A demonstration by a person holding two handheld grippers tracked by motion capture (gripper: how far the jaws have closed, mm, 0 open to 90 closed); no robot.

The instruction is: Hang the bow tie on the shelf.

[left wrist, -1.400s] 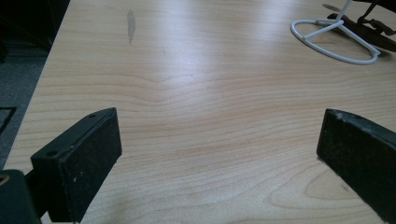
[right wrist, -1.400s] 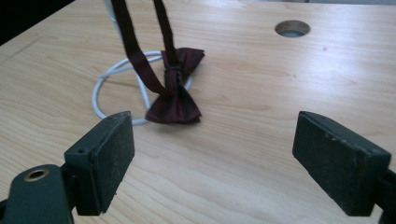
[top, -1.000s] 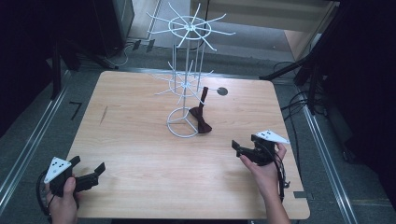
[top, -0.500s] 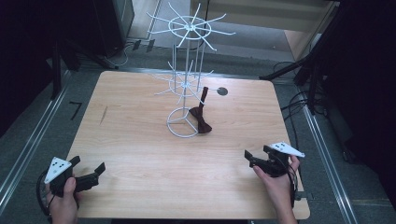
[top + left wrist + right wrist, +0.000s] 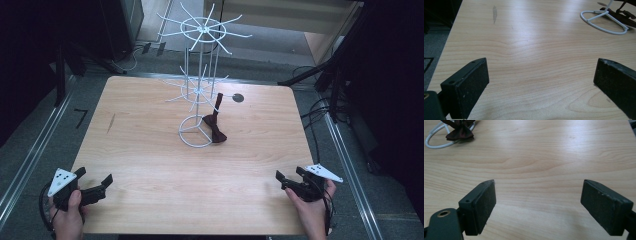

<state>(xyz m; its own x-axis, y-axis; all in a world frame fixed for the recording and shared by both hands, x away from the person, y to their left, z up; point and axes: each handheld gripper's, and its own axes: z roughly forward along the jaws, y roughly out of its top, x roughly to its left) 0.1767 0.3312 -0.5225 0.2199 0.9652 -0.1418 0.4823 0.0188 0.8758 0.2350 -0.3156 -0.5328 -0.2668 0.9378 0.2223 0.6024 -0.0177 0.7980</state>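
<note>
While the dark red bow tie (image 5: pixel 214 129) lay on the worktop (image 5: pixel 150 150) against the ring base of the white wire rack (image 5: pixel 196 131), its strap leaning up along the pole, both tools sat well apart from it at the near edge. The right hand-held gripper (image 5: pixel 289 179) had its jaws spread with nothing between them; the left hand-held gripper (image 5: pixel 106 181) likewise. A sound pickup would likely come in low, pinch the knot rather than the loose strap, and avoid snagging the wire ring.
</note>
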